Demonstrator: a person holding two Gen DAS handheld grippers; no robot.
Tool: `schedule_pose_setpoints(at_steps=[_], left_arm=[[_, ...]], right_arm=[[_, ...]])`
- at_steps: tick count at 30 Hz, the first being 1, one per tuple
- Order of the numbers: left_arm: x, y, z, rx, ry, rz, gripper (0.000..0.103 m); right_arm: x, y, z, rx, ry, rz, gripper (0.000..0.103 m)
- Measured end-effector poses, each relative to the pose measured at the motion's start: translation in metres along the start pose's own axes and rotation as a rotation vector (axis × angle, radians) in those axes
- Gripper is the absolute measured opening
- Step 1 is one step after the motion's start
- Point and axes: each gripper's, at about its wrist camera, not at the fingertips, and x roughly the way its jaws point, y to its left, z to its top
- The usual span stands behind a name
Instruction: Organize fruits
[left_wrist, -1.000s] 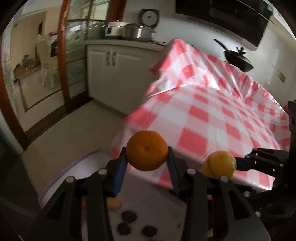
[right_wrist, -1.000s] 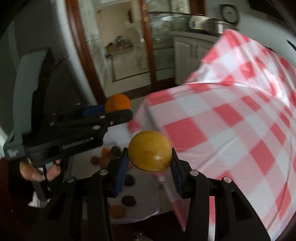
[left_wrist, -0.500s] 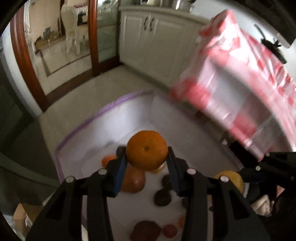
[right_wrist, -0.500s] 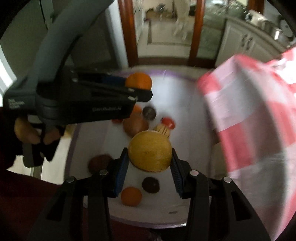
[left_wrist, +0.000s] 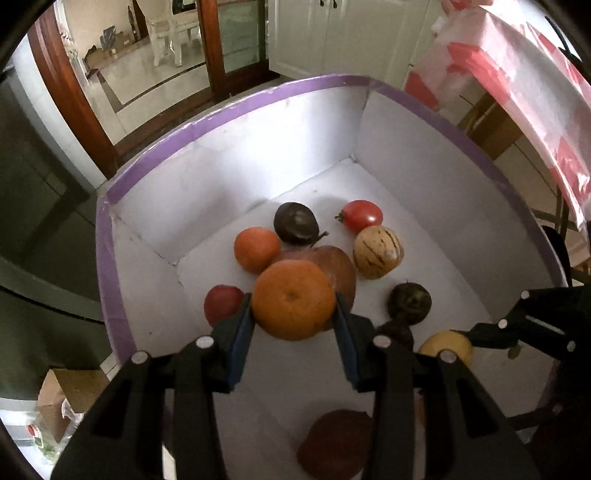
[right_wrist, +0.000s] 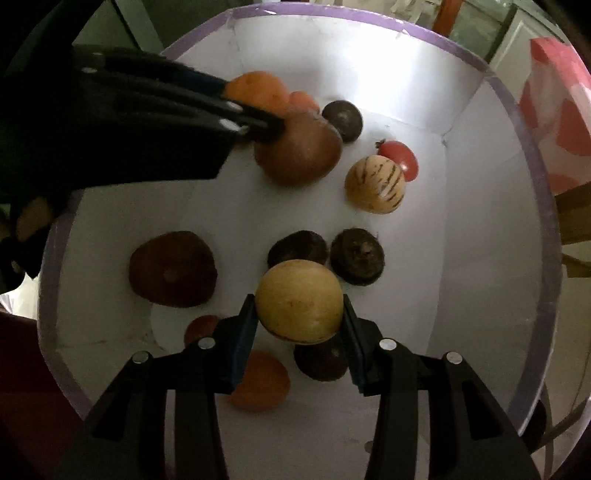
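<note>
My left gripper (left_wrist: 293, 306) is shut on an orange (left_wrist: 293, 299) and hangs inside a white box with a purple rim (left_wrist: 236, 107). My right gripper (right_wrist: 299, 302) is shut on a round yellow fruit (right_wrist: 299, 301) over the same box (right_wrist: 543, 206). In the left wrist view the right gripper shows at the right edge with the yellow fruit (left_wrist: 448, 345). On the box floor lie several fruits: a small orange (left_wrist: 256, 249), a dark plum (left_wrist: 295, 223), a red tomato (left_wrist: 360, 216), a striped pale melon (left_wrist: 376, 251) and a brown fruit (right_wrist: 299, 149).
A red-and-white checked tablecloth (left_wrist: 528, 88) hangs off a table at the upper right of the box. White cabinets (left_wrist: 332, 33) and a wood-framed glass door (left_wrist: 229, 40) stand beyond it. A cardboard box (left_wrist: 59, 395) sits on the floor at lower left.
Both grippers have dropped from above the checked table down into the white box, each still holding its fruit, and both have tipped to point steeply downward.
</note>
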Motion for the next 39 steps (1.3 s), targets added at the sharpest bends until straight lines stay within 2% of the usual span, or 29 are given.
schedule_pose_setpoints(at_steps=[12, 14, 16, 18, 21, 27, 30, 32, 37, 39], left_arm=[[0.003, -0.004, 0.002, -0.018, 0.023, 0.012, 0.044], [0.004, -0.005, 0.003, -0.021, 0.023, 0.004, 0.049], [0.003, -0.005, 0.003, -0.017, 0.021, -0.019, 0.057], [0.002, -0.009, 0.004, -0.001, 0.014, -0.032, 0.067], [-0.001, -0.012, 0.004, 0.017, 0.004, -0.025, 0.071], [-0.002, -0.013, 0.005, 0.014, 0.002, -0.034, 0.072], [-0.002, -0.013, 0.006, 0.018, 0.008, -0.033, 0.073], [0.0, -0.013, 0.006, 0.019, 0.011, -0.032, 0.073], [-0.001, -0.015, 0.007, 0.021, 0.02, -0.01, 0.074], [-0.008, -0.016, 0.008, 0.019, -0.013, 0.066, 0.093]], right_arm=[[-0.001, -0.001, 0.0, -0.011, -0.008, 0.007, 0.044], [0.0, 0.0, 0.002, -0.008, -0.012, 0.003, 0.05], [-0.002, -0.001, 0.002, 0.001, -0.019, 0.019, 0.07], [-0.005, -0.001, 0.002, 0.006, -0.033, 0.027, 0.08], [-0.006, -0.001, 0.002, 0.007, -0.036, 0.03, 0.08], [-0.006, -0.003, 0.004, 0.01, -0.036, 0.036, 0.081], [-0.007, -0.003, 0.004, 0.015, -0.038, 0.035, 0.084], [-0.007, -0.002, 0.005, 0.016, -0.044, 0.026, 0.087], [-0.011, -0.003, 0.004, 0.019, -0.049, -0.006, 0.087], [-0.014, -0.001, 0.003, 0.009, -0.051, -0.023, 0.087]])
